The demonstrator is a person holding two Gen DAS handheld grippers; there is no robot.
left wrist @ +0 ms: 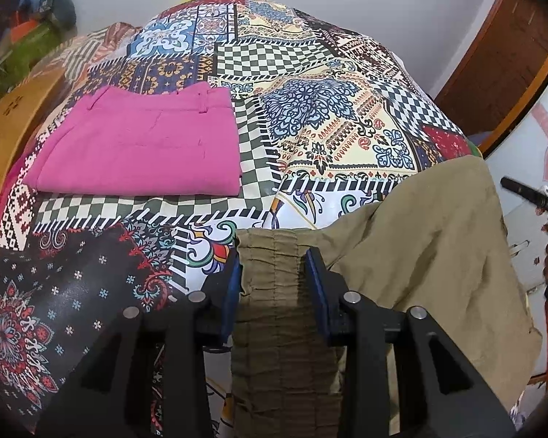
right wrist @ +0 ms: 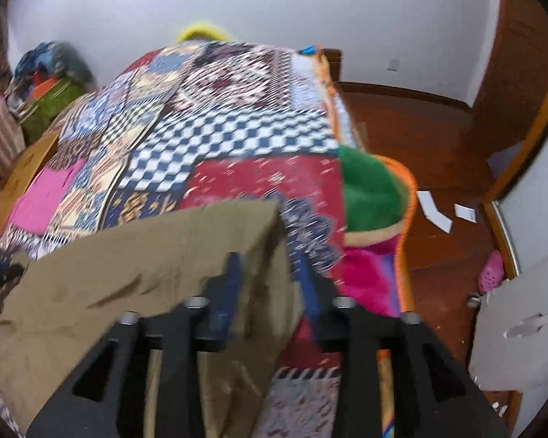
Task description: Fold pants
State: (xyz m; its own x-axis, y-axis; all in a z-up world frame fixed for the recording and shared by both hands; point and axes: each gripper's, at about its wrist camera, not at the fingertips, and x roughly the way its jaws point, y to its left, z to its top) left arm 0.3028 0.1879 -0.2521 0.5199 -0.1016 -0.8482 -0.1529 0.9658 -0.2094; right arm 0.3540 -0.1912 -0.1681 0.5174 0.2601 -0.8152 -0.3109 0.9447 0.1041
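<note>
Where the left wrist view looks down its own fingers, the left gripper [left wrist: 274, 273] has its blue pads set on either side of the gathered waistband of the olive pants [left wrist: 413, 241], clamped on that band. The pants lie over the near right corner of the patchwork bedspread [left wrist: 310, 84], and their lower part is cut off by the picture's edge. Folded pink pants [left wrist: 139, 146] rest flat farther back on the left, well apart. In the right wrist view, which is blurred, the right gripper [right wrist: 270, 284] has its fingers apart, with a corner of the olive pants [right wrist: 135, 255] between them; whether the right pad touches the cloth I cannot tell. A green and pink blanket [right wrist: 372, 189] hangs off the bed's edge beside it, above the wooden floor [right wrist: 438, 135].
</note>
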